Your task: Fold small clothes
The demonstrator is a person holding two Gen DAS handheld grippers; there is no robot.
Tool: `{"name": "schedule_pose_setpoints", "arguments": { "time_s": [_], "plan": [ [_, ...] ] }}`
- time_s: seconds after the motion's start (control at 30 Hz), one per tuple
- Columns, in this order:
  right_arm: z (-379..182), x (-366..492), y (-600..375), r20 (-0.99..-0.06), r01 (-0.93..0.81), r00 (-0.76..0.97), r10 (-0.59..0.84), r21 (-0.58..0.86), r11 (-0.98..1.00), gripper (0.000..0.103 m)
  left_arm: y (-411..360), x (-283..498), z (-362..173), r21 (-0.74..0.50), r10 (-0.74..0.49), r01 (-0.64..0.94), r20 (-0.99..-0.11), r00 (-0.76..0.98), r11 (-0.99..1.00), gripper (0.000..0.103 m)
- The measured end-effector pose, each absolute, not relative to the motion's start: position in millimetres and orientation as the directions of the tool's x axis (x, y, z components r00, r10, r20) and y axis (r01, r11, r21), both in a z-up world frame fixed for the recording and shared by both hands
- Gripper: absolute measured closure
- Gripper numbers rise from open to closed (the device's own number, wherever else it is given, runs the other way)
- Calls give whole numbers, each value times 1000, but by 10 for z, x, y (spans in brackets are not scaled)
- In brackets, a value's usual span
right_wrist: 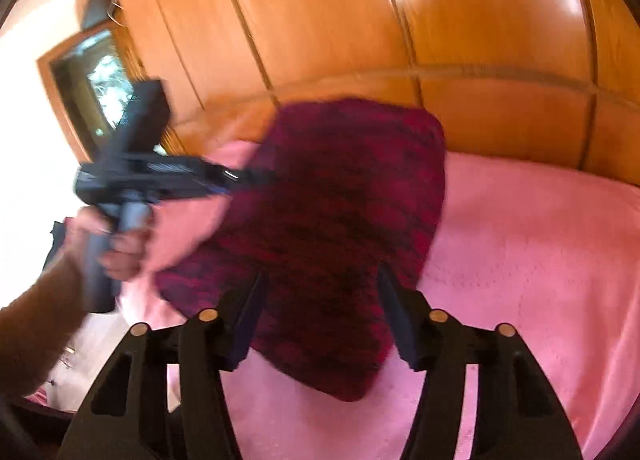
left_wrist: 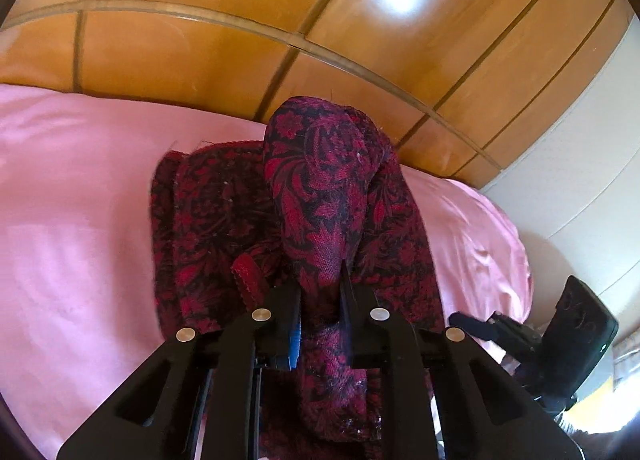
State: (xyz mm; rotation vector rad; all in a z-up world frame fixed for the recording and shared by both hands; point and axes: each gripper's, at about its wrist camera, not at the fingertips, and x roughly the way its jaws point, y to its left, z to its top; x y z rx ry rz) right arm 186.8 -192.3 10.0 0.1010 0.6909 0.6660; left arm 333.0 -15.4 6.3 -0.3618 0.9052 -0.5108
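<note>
Pink bedsheet [left_wrist: 80,188] before wooden panelling; left gripper [left_wrist: 320,292] clamped on patterned red garment [left_wrist: 320,180], right gripper [right_wrist: 320,292] apart, gripping nothing. Risk: single pinch lets the fold slump.

Bed with smooth pink sheet [left_wrist: 72,220]: fills the left and lower centre of the left wrist view and the lower right of the right wrist view. Lying on it: one dark red and black floral woven garment [left_wrist: 208,228], partly folded, at frame centre, part of it raised off the sheet.
</note>
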Motion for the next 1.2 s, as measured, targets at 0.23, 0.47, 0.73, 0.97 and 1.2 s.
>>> {"name": "schedule_pose_setpoints", "arguments": {
  "time_s": [0.23,0.47,0.73,0.97,1.2],
  "plan": [
    [-86,1904,-1362,-618,-574,579,532,154,804,50,280,3225,-270,-432,-408,86,-741,534,898,89],
    [-314,2041,-940,-656,-578,586,475,72,813,50,150,3151,-342,-334,-275,7,-764,584,943,80],
    [321,2337,-1457,-578,-619,521,628,251,744,45,40,2997,-294,-269,-196,-16,-740,643,963,80],
    [459,3272,-1301,-641,-523,539,547,255,814,51,-20,2985,-307,-233,-151,-34,-726,671,972,80],
    [-2,3845,-913,-759,-445,507,409,176,878,50,-114,3037,-378,-190,-88,-70,-711,697,979,80]
  ]
}}
